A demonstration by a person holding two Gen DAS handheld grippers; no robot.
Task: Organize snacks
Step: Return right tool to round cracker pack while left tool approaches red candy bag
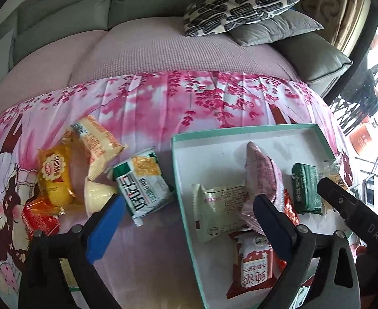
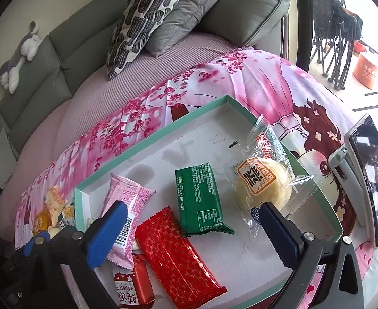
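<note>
Nearest the right wrist camera, the right claw (image 2: 191,228) stands spread wide with nothing between its blue pads, hovering over the shiny red patterned foil packet (image 2: 177,253) that lies flat on the white floor of the shallow teal-rimmed cardboard box lid (image 2: 147,143). That packet looks freshly set down in a row with its neighbours, probably so the snacks sit side by side rather than heaped. Just beyond it lie the dark green foil bar (image 2: 200,199), the pink crimped pouch (image 2: 127,203) and the round pale pastry in clear wrap (image 2: 262,184), the last resting against the lid's right wall.

In the left wrist view, the left claw (image 1: 189,211) is likewise spread and empty, straddling the lid's left edge. Inside the lid near it are a red-and-white biscuit packet (image 1: 250,262) and a cream paper-coloured sachet (image 1: 221,207). Outside, on the pink blossom-printed bedspread (image 1: 209,97), the unsorted snacks wait in a loose cluster: a white-and-green cracker packet (image 1: 143,182), a yellow jelly cup (image 1: 55,177), a cream-orange pouch (image 1: 98,144) and a small red packet (image 1: 40,221). The left claw seems placed to fetch one of these next.

Farther back sit a black-and-white patterned cushion (image 1: 243,5) and the grey-green sofa back (image 1: 67,5)
</note>
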